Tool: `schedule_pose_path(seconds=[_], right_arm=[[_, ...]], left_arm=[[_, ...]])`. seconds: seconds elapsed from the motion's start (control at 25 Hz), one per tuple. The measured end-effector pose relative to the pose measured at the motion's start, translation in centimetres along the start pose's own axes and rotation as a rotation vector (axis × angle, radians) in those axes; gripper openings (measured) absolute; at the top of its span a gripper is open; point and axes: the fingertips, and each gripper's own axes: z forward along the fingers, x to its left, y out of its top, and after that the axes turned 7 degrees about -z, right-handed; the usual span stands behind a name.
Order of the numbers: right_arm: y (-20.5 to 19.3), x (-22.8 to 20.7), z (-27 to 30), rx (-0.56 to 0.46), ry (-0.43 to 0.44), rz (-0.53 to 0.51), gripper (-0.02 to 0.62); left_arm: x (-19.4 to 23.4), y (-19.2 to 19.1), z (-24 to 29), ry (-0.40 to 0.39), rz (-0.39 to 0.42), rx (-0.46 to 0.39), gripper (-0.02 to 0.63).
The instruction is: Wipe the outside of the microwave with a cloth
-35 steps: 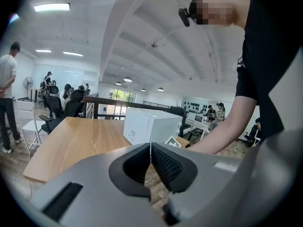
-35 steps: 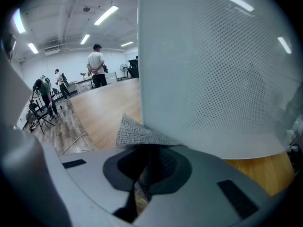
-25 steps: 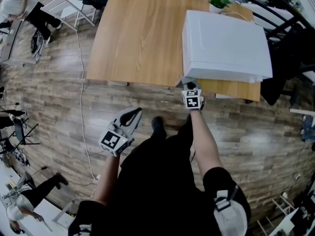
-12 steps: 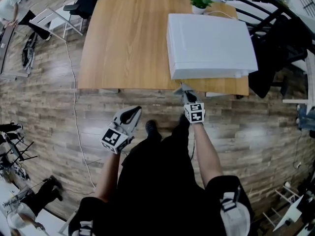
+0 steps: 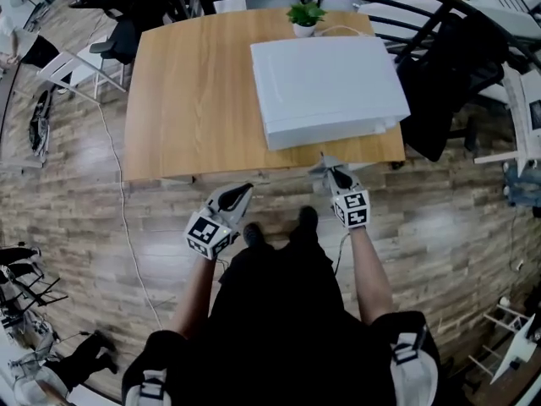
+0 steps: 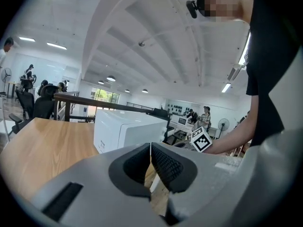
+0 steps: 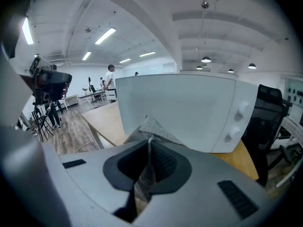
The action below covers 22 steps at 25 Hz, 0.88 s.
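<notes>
A grey cloth [image 7: 151, 129] is clamped in the shut jaws of the right gripper [image 5: 328, 169], just off the tabletop's [image 5: 186, 100] front edge, near the white microwave [image 5: 325, 87] standing there. The left gripper [image 5: 243, 191], jaws together on nothing, is held over open wood floor [image 5: 84, 201].
</notes>
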Motion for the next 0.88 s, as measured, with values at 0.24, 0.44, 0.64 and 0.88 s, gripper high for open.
schedule_pose_path(seconds=[0.24,0.44,0.64,0.88], right_arm=[[3.9,-2.5,-3.8,-0.130,0.031,-0.002,0.014],[5.1,-4.3,-5.9,-0.182,0.031,0.002,0.014],[5.5,-5.9,-8.1,-0.209,0.014,0.004,0.012],[5.9,-7.2,-9.0,-0.240,0.016,-0.017,0.012]], left_arm=[[-1.3,1.3,3.3,-0.018,0.007,0.000,0.009],[-2.7,2.8,5.2,-0.028,0.006,-0.004,0.009],[-3.6,3.0,6.1,-0.025,0.028,-0.002,0.009],[-3.9,3.0,7.0,-0.007,0.036,0.000,0.009]])
